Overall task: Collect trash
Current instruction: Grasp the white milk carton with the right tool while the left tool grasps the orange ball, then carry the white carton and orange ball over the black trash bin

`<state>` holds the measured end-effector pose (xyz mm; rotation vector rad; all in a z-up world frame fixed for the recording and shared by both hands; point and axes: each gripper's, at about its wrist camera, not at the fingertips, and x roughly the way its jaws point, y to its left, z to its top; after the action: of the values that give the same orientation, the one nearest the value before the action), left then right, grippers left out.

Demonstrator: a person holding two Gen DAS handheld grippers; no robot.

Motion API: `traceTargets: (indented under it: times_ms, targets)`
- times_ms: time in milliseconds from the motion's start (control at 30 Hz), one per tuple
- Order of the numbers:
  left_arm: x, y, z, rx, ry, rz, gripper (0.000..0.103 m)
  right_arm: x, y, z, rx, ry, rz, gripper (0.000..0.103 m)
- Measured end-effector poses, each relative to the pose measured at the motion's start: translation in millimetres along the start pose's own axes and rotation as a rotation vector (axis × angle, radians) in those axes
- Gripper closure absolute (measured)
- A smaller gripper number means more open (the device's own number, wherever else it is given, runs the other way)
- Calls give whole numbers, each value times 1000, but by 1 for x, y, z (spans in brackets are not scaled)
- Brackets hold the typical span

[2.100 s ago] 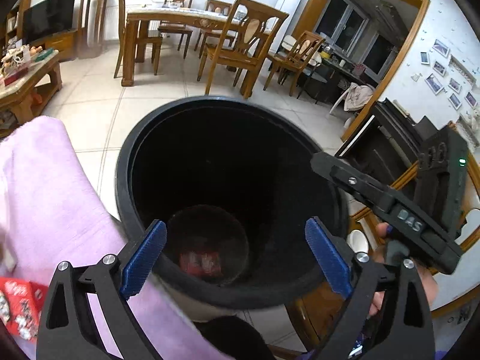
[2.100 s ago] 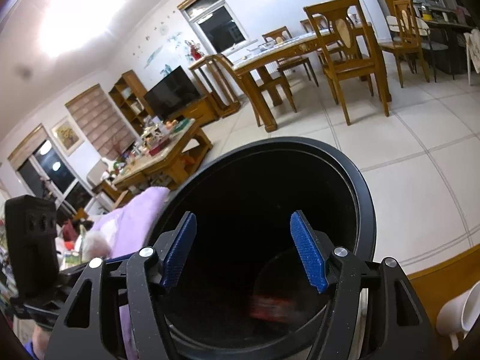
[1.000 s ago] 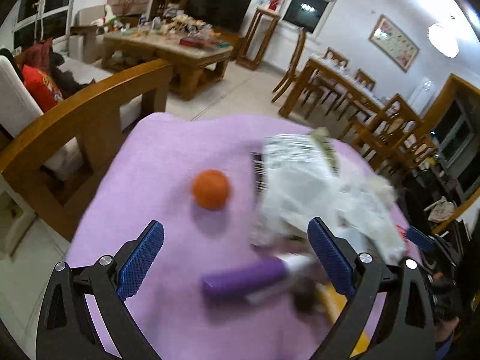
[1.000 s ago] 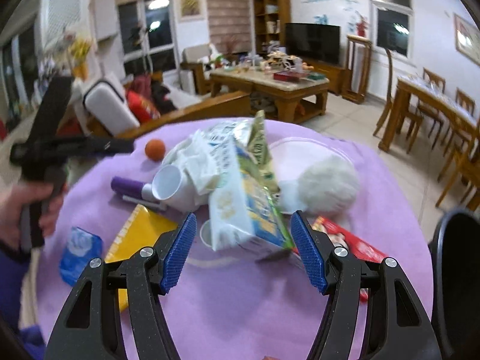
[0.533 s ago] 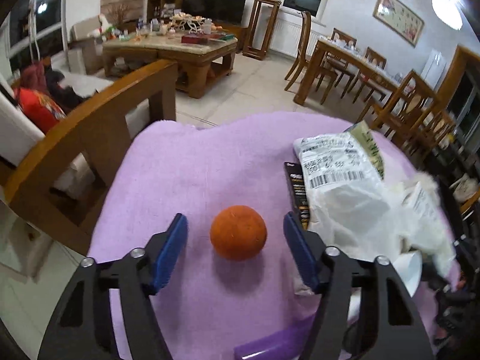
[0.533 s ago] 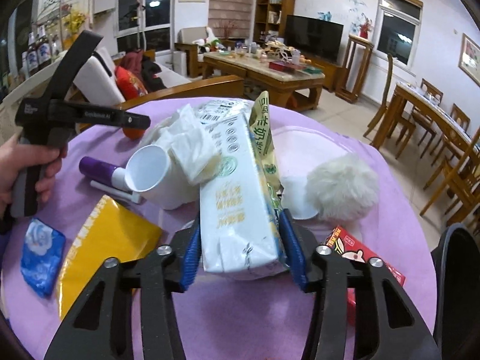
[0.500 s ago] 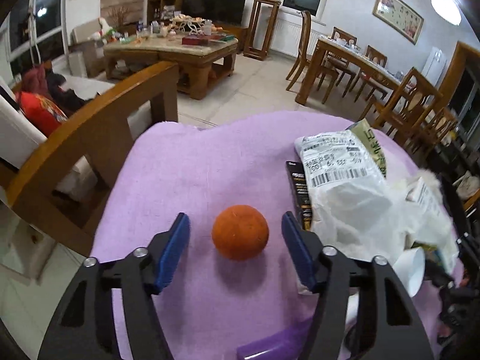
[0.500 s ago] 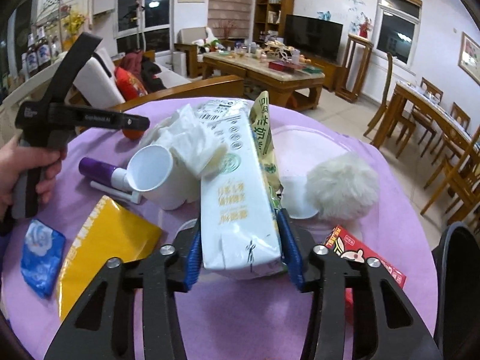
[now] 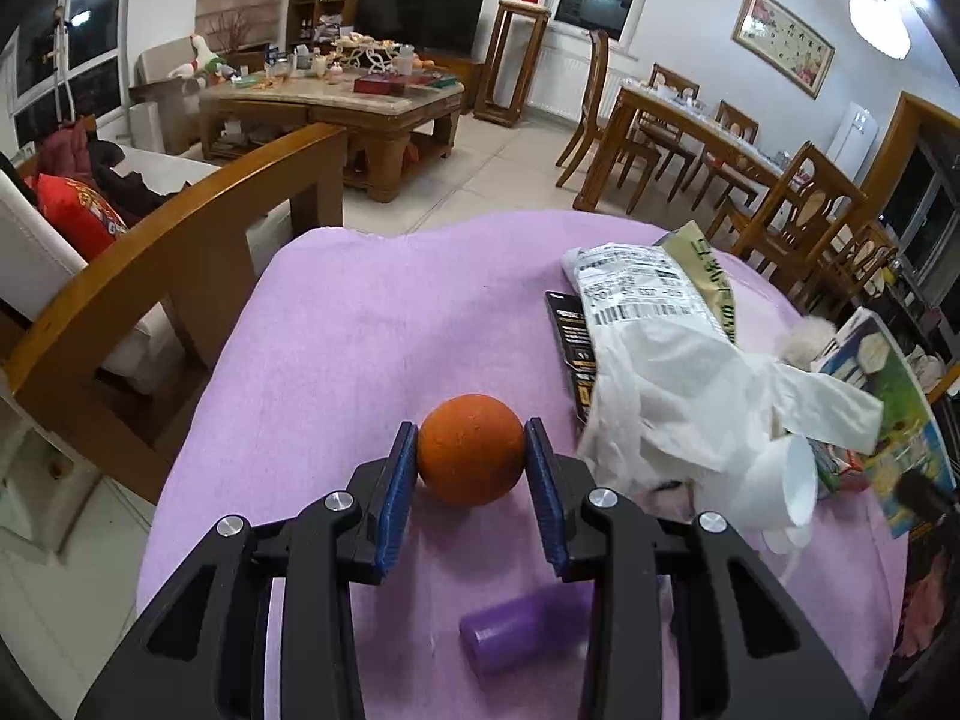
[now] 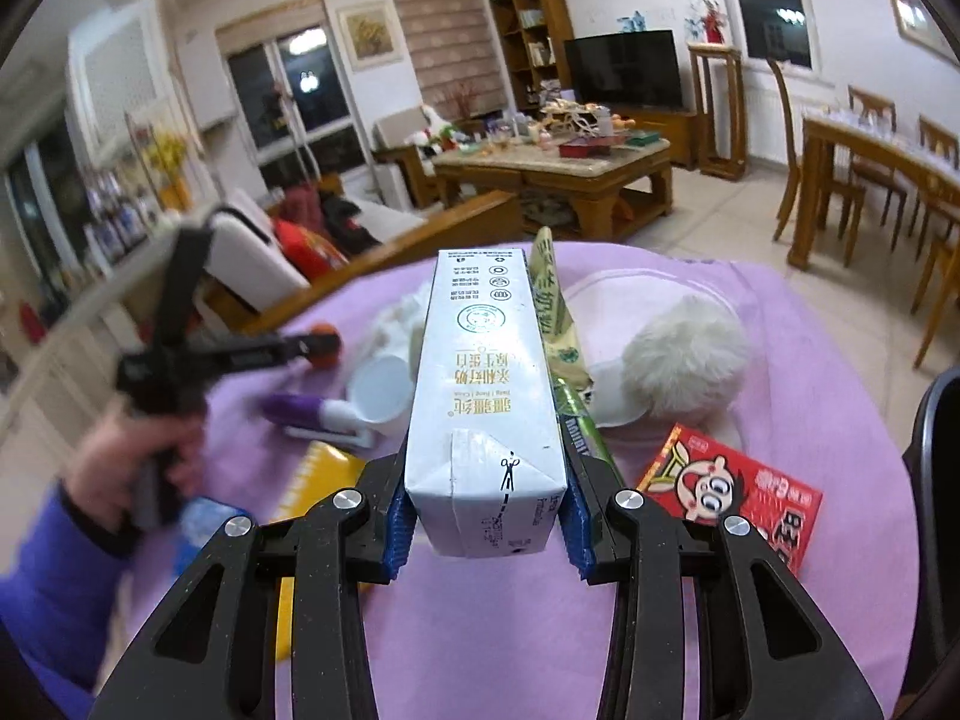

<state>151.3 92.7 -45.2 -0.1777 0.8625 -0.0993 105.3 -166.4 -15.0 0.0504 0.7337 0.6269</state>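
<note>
The orange ball [image 9: 469, 449] is round, matte and evenly orange. It sits on the purple-covered surface [image 9: 360, 324], dead centre between the blue pads of the left claw [image 9: 470, 462], whose jaws have just been closing and now press it at 9 and 3 o'clock.

The milk carton [image 10: 487, 396] is a tall white box with gold and green print, its folded end facing the camera. The right claw [image 10: 486, 516], jaws just closing, clamps its near end from both sides; the carton extends toward 12 o'clock over the littered surface.
</note>
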Motion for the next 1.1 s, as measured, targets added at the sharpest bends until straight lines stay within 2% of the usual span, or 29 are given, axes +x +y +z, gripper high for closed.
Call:
traceTargets:
  times_ms: [167, 300, 567, 833, 1100]
  targets:
    - [-24, -4, -2, -18, -70, -52, 68, -35, -14, -2, 75, -40, 83, 63]
    - [-47, -20, -1, -7, -121, -102, 68, -55, -21, -4, 104, -68, 106, 63]
    - [-83, -98, 5, 77, -225, -231, 68, -97, -42, -6, 133, -138, 95, 63]
    - [-75, -198, 10, 180, -220, -379, 68, -157, -93, -25, 201, -229, 29, 63]
    - [-37, -312, -1, 294, -137, -507, 68, -216, -166, -61, 306, -299, -95, 63]
